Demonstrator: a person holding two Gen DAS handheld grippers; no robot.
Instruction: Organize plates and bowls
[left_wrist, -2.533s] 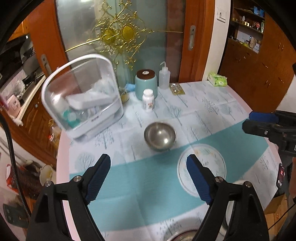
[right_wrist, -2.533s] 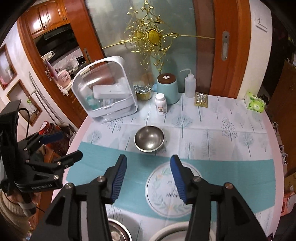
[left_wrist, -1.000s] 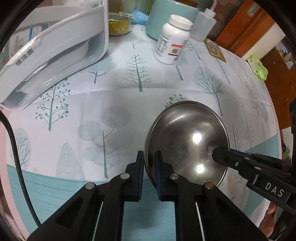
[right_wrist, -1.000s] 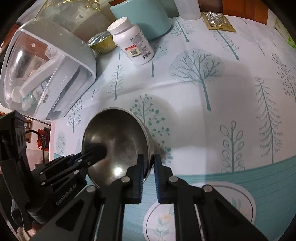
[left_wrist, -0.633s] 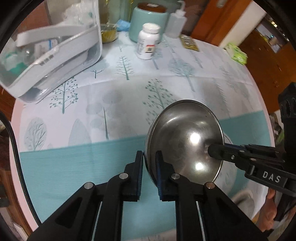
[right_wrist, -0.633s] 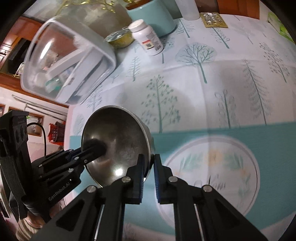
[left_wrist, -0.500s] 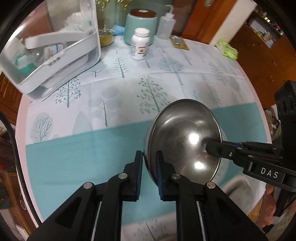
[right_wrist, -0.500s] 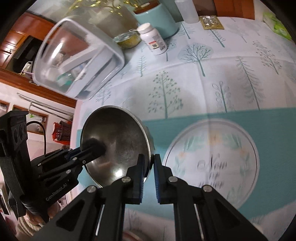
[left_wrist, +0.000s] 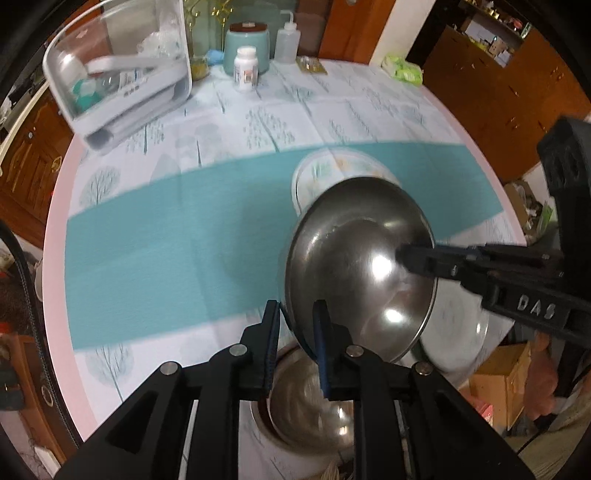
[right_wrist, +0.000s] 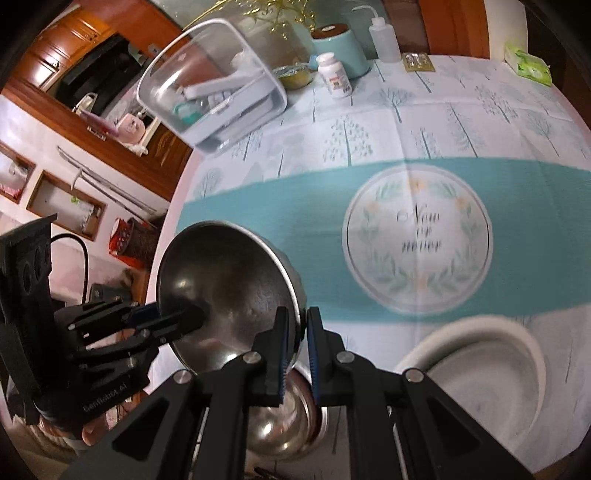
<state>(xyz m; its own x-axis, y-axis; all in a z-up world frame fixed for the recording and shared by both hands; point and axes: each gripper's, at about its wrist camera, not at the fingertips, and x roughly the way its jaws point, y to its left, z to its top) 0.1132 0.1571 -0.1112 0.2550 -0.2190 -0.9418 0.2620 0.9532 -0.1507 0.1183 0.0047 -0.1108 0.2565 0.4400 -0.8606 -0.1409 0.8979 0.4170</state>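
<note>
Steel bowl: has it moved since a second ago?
Yes. The steel bowl, held by both tongs, left and right, has come toward the near table edge, away from the pill bottle, now above a second steel bowl.

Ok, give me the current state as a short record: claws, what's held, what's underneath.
left claw: shut on steel bowl rim
right claw: shut on opposite rim
steel bowl: lifted, tilted, held by both claws
second steel bowl: on table, below the held one
white bowl: near edge, right of it
printed plate: flat on teal band, empty
</note>
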